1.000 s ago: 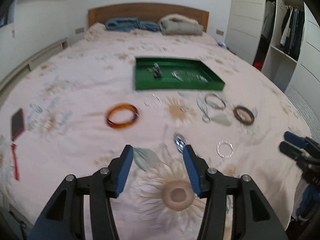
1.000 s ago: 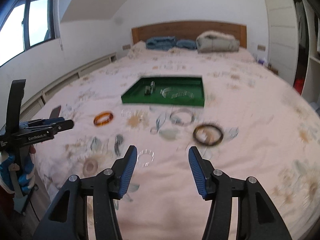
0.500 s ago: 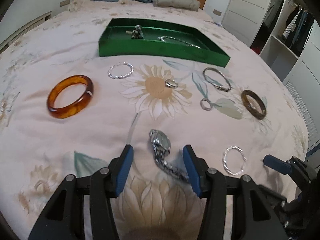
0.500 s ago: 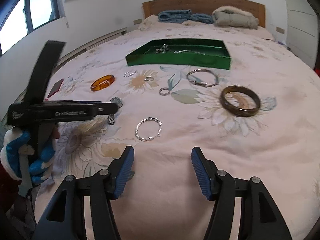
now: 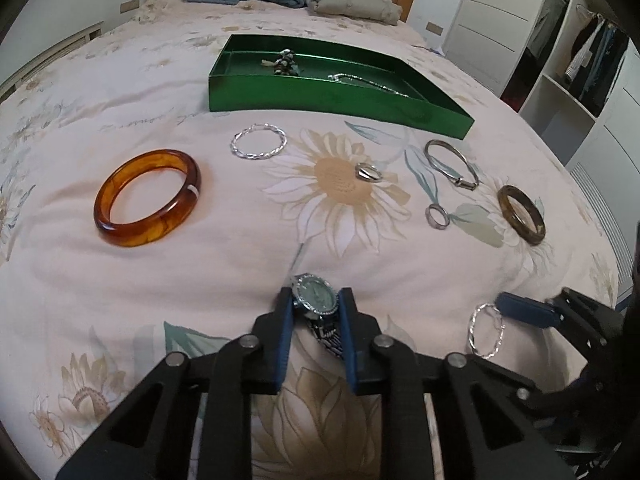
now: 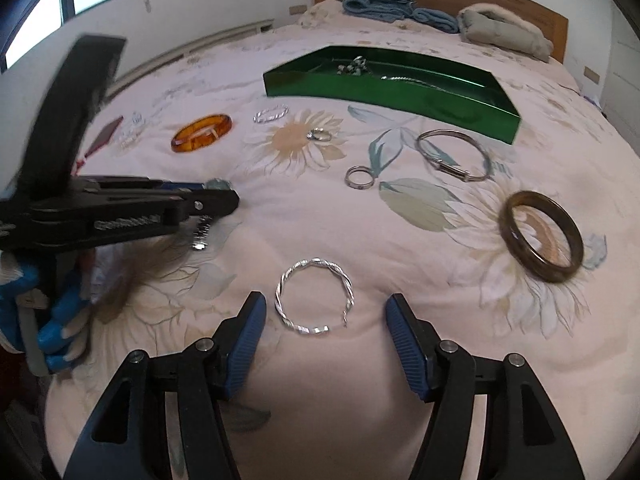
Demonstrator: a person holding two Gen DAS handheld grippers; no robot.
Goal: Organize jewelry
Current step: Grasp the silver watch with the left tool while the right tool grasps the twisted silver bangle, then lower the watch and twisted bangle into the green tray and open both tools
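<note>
My left gripper [image 5: 314, 304] is shut on a silver watch [image 5: 316, 300] with a pale blue face, low on the flowered bedspread; it shows from the side in the right wrist view [image 6: 216, 196]. My right gripper [image 6: 324, 312] is open, its blue pads either side of a twisted silver bangle [image 6: 314, 298], which also shows in the left wrist view [image 5: 486, 330]. A green tray [image 5: 340, 96] farther up the bed holds a bead cluster [image 5: 284, 64] and a silver chain [image 5: 372, 80].
Loose on the bedspread: an amber bangle [image 5: 146, 198], a second twisted silver bangle [image 5: 259, 146], a silver ring [image 5: 368, 171], a small ring [image 5: 437, 216], a thin metal bangle [image 5: 452, 164] and a dark brown bangle [image 5: 521, 214]. Folded blankets [image 5: 352, 0] lie by the headboard.
My left gripper moved forward and down and closed on the watch. My right gripper moved forward and down until its open pads flank the twisted silver bangle.
</note>
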